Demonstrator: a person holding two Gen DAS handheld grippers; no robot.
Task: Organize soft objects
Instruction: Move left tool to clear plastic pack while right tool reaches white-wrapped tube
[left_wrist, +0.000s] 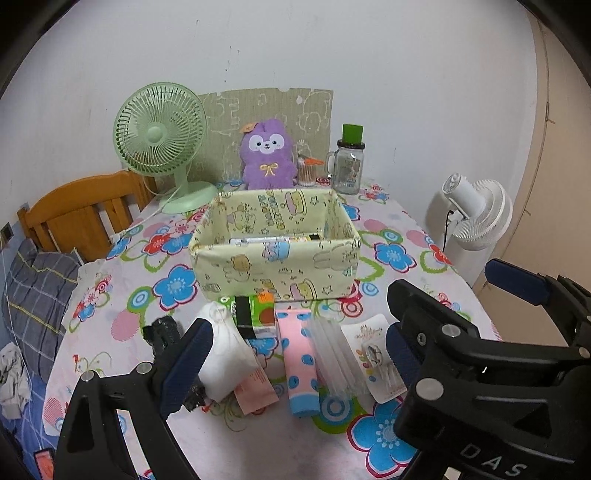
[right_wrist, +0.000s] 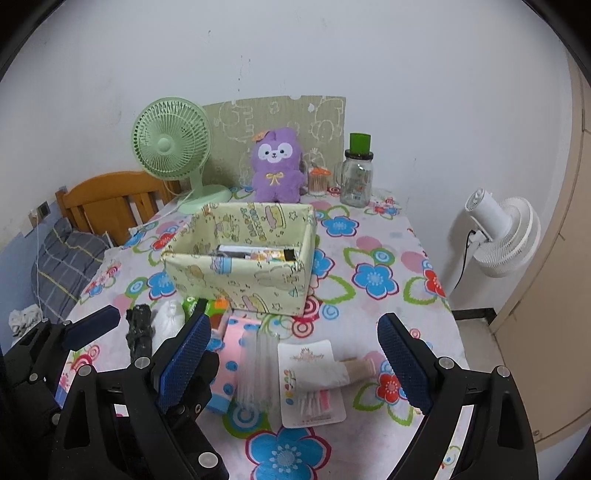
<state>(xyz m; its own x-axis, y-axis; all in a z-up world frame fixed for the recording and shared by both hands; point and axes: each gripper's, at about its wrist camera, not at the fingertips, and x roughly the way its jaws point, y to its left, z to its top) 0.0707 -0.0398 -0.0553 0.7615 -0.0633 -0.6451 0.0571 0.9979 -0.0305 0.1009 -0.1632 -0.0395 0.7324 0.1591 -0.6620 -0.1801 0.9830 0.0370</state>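
A yellow cartoon-print fabric box (left_wrist: 275, 267) stands mid-table, with a few flat items inside; it also shows in the right wrist view (right_wrist: 240, 275). In front of it lie a white pouch (left_wrist: 227, 356), a green packet (left_wrist: 258, 314), a pink dotted sock (left_wrist: 298, 363), a clear plastic bundle (left_wrist: 334, 356) and a white card (left_wrist: 373, 356). My left gripper (left_wrist: 295, 354) is open above these items. My right gripper (right_wrist: 293, 363) is open over the sock (right_wrist: 231, 354), the bundle (right_wrist: 255, 365) and the card (right_wrist: 312, 384).
A purple plush (left_wrist: 267, 155) sits at the back beside a green desk fan (left_wrist: 160, 136) and a glass jar with a green lid (left_wrist: 349, 162). A white floor fan (right_wrist: 502, 232) stands right of the table. A wooden chair (left_wrist: 85, 210) is at the left.
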